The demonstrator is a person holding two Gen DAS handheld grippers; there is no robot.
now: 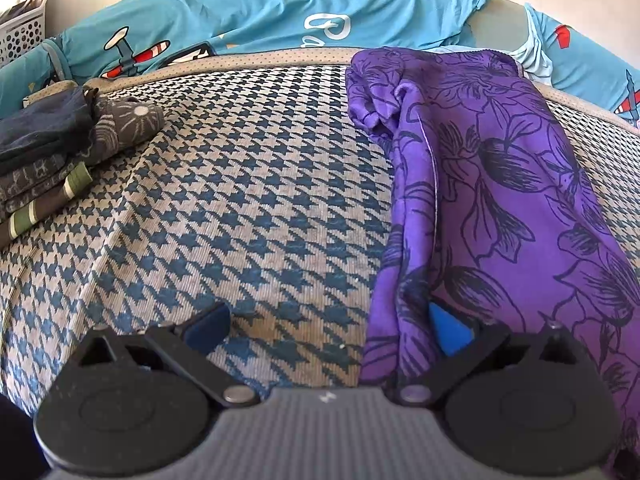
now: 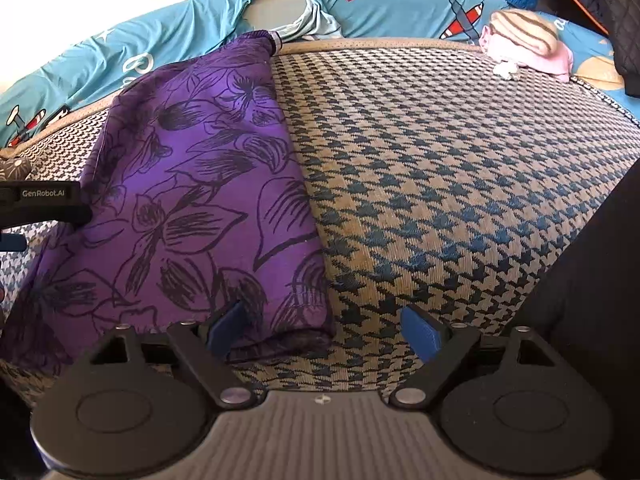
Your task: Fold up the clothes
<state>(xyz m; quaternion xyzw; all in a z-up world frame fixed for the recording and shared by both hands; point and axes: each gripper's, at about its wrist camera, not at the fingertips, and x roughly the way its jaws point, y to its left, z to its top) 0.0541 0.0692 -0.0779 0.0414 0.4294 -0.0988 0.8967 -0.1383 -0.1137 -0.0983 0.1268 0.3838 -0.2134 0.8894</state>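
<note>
**Purple garment folded into a long strip on the houndstooth surface**

The purple floral garment (image 1: 500, 208) lies as a long, narrow folded strip on the blue-and-beige houndstooth cover (image 1: 248, 184), running from the near edge to the far piped border. Its print is dark outlined flowers on violet. Its far end is bunched and rumpled in the left wrist view, while its long edges look fairly straight.

The left hand-held gripper (image 1: 326, 330) has its jaws wide apart; the right blue pad (image 1: 450, 330) rests against the cloth's near end, the other pad over bare cover, nothing clamped. The right hand-held gripper (image 2: 326, 330) also stands spread, its jaws opening; the left pad (image 2: 226, 328) sits at the garment's near corner and the other over the cover, not pressing the cloth.

Only the left wrist view shows a stack of folded dark clothes (image 1: 52, 152) at the left and a white perforated basket (image 1: 22, 32). Only the right wrist view shows a pink and striped bundle (image 2: 524, 46) at the far right edge. Both show the turquoise aeroplane-print sheet (image 1: 248, 12) behind.
</note>
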